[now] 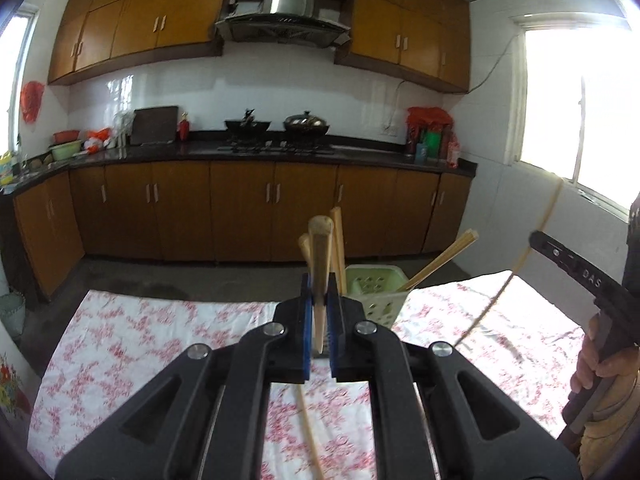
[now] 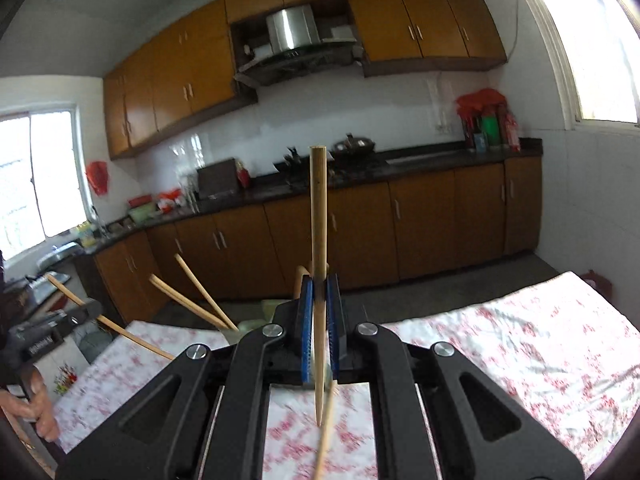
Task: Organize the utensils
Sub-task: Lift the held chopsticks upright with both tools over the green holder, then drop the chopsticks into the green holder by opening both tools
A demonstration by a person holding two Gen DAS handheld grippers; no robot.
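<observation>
My left gripper [image 1: 319, 308] is shut on a wooden chopstick [image 1: 320, 264] held upright above the flowered tablecloth [image 1: 132, 332]. Just beyond it stands a pale green utensil basket [image 1: 376, 288] with several chopsticks [image 1: 442, 258] leaning in it. My right gripper [image 2: 320, 312] is shut on another wooden chopstick [image 2: 319, 240], also upright. The green basket [image 2: 250, 326] is mostly hidden behind the right gripper, with chopsticks [image 2: 192, 296] sticking out to the left. A loose chopstick [image 1: 308, 432] lies on the cloth under the left gripper; another [image 2: 326, 436] lies under the right gripper.
The right gripper's body and the hand holding it [image 1: 600, 320] show at the right edge of the left wrist view. The left gripper and hand [image 2: 36, 360] show at the left edge of the right view. Kitchen cabinets [image 1: 240, 208] and a dark counter stand beyond the table.
</observation>
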